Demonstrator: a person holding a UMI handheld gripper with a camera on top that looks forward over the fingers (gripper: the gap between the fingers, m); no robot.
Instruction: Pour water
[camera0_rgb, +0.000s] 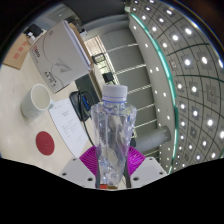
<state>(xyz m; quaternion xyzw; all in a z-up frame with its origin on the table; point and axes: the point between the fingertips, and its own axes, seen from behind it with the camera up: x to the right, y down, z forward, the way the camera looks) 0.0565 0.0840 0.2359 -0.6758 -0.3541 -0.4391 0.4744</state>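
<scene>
1. At the bottom centre of the frame, the gripper has its two fingers closed narrow on a clear plastic water bottle, the magenta pads pressing its lower body from either side.

2. Held this way, the bottle stands roughly upright along the fingers, rising to the middle of the frame, and looks lifted clear of the surface.

3. Its white cap appears to be on the neck. If so, I'd judge that no water can leave it until the cap comes off.

4. Toward the left of the frame, well apart from the bottle, a white cup sits on the surface. I take it for the likely target of the pour; I cannot see whether it holds any water.

5. As for progress: picking up the bottle looks done. Bringing it over the cup, tilting it and pouring all seem left to do, so I'd call the task early.

6. Count of the task's things: one bottle, one cup, one gripper.

7. Other things: one red round disc at the lower left, lying on the surface; one sheet of white paper between the cup and the bottle; one white box-like device at the upper left.

8. Behind the bottle, on the right side of the frame, runs a ceiling with rows of small lights.
</scene>
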